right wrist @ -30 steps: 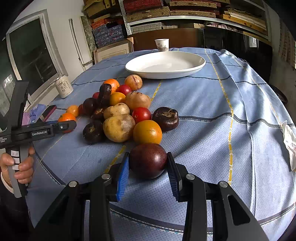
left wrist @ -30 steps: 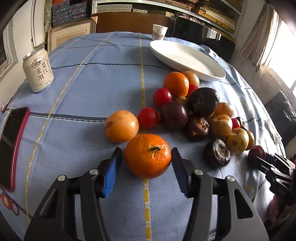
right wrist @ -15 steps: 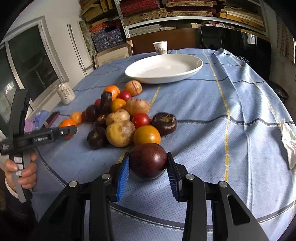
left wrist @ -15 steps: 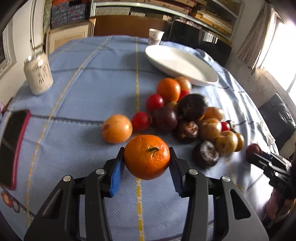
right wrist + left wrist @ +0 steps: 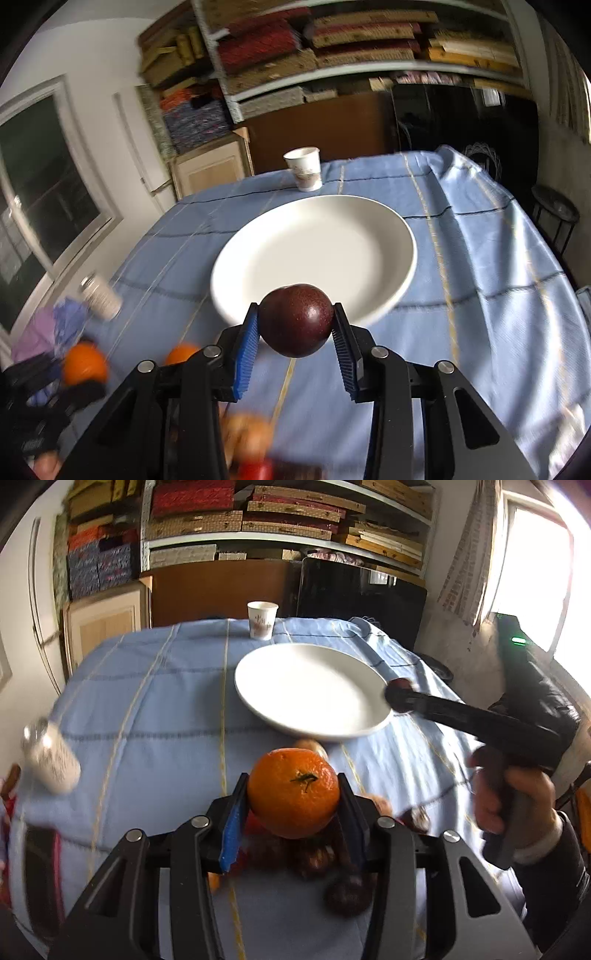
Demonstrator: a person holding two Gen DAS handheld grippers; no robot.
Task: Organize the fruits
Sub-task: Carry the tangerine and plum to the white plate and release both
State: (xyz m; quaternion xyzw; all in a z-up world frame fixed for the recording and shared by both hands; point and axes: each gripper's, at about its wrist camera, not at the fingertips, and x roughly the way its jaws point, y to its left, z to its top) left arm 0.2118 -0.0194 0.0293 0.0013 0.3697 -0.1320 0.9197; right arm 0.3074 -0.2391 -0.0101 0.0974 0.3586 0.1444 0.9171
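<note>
Above the blue tabletop [image 5: 155,709], orange [image 5: 293,794] and plum [image 5: 295,319] (each gripped by a tool, left tool [image 5: 291,812], right tool [image 5: 295,332]) have been lifted toward the empty plate [image 5: 369,236].

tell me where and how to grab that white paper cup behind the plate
Grip the white paper cup around its middle wall, pads on opposite sides, coming in level from the near side over the round white plate. It stands upright and tapers downward, so a side pinch below the rim holds best. Squeeze lightly, since thin paper probably crushes. Both grippers are full now, so one must unload first.
</note>
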